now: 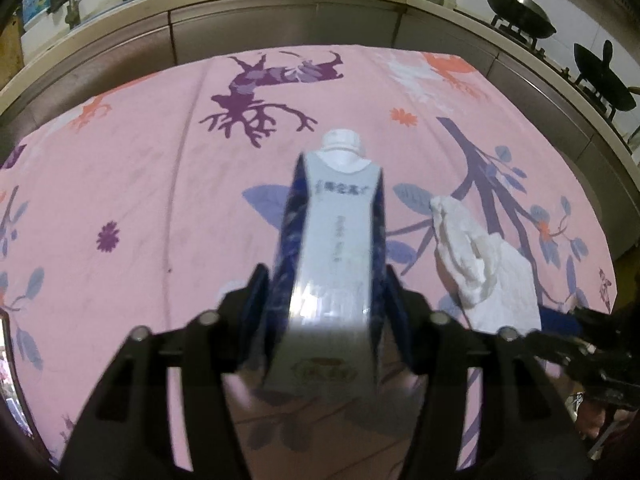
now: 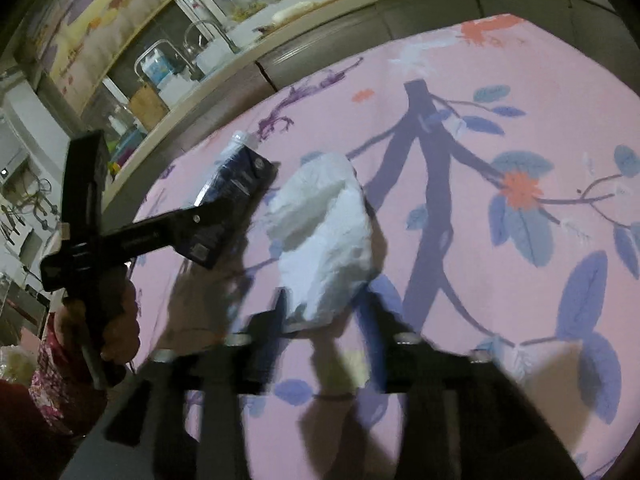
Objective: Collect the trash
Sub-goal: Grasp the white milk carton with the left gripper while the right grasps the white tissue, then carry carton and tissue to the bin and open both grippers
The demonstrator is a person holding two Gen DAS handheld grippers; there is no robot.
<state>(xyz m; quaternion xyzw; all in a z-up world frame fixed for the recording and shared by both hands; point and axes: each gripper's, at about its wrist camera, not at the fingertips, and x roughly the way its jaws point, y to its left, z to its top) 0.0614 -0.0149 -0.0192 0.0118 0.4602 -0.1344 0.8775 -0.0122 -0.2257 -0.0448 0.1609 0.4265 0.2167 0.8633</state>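
Black fingers of the left gripper (image 1: pixel 326 292) fill the bottom of the left wrist view, pinching the lower sides of a blue-and-white carton (image 1: pixel 334 240). Its base is hidden behind the gripper body, its print is blurred, and its white cap (image 1: pixel 343 141) points away from the camera. The carton is tilted above the pink flowered cloth (image 1: pixel 140 184) that covers the surface. To its right lies a crumpled white tissue (image 1: pixel 484 268), its near end meeting the right gripper (image 1: pixel 576 332), which is cut off at the frame edge.

From the right wrist view, motion blur smears the 2 fingers (image 2: pixel 276 320) of the right gripper (image 2: pixel 320 320), which close on the near end of the tissue (image 2: pixel 324 236). Further left, a hand (image 2: pixel 116 320) grips the handle of the left gripper (image 2: pixel 236 204), held level with the carton (image 2: pixel 236 184) angled up toward the kitchen counter (image 2: pixel 320 24).
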